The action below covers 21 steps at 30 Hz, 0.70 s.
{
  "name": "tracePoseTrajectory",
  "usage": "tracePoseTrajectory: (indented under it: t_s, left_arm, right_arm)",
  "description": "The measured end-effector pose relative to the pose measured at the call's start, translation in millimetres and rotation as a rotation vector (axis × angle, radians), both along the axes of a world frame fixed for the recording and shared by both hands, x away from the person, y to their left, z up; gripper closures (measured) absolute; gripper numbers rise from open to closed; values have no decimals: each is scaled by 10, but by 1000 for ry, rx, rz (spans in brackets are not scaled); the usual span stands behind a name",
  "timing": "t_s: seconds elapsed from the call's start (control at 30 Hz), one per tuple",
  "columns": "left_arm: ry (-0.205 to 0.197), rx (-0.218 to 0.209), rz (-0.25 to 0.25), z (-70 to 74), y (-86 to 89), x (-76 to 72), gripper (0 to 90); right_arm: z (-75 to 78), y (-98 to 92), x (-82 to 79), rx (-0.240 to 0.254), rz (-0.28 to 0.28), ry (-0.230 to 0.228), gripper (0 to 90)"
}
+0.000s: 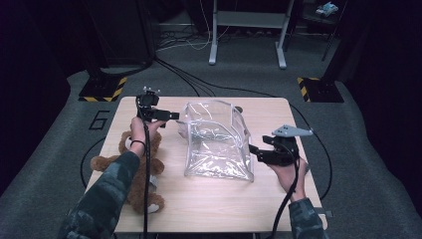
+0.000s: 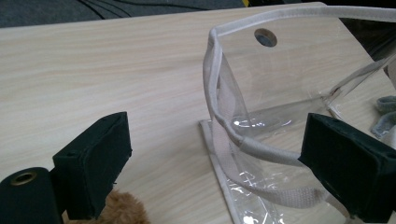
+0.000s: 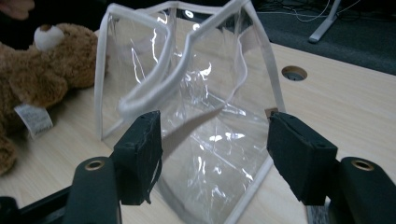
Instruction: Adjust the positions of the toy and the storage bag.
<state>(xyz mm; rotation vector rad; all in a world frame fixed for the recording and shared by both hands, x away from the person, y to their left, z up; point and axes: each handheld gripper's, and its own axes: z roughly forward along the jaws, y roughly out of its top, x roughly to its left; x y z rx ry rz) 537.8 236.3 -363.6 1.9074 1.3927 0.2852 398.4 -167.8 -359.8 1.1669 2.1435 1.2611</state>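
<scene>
A clear plastic bag (image 1: 217, 140) with white trim stands open in the middle of the tabletop (image 1: 209, 209), with a brown teddy bear (image 1: 142, 172) lying well to its left. The left tongs (image 1: 171, 116) hover spread beside the bag's far left rim, pinching nothing. The right tongs (image 1: 255, 151), also spread and empty, sit just off the bag's right edge.

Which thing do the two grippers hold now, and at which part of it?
Nothing is held. Both the left gripper and the right gripper are open beside the clear plastic bag with white trim.
</scene>
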Motion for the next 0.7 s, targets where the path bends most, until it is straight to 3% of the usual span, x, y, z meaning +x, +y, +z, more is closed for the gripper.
tracePoseTrajectory:
  t_s: [0.27, 0.53, 0.7]
  left_arm:
    - [32, 25, -15, -64, -139, 83, 88]
    - [60, 40, -8, -143, -231, 138, 161]
    - [80, 14, -14, -203, -280, 143, 254]
  right_arm:
    - [190, 329, 368, -38, 5, 34, 362]
    - [165, 540, 619, -67, -19, 69, 413]
    - [153, 623, 715, -98, -24, 90, 460]
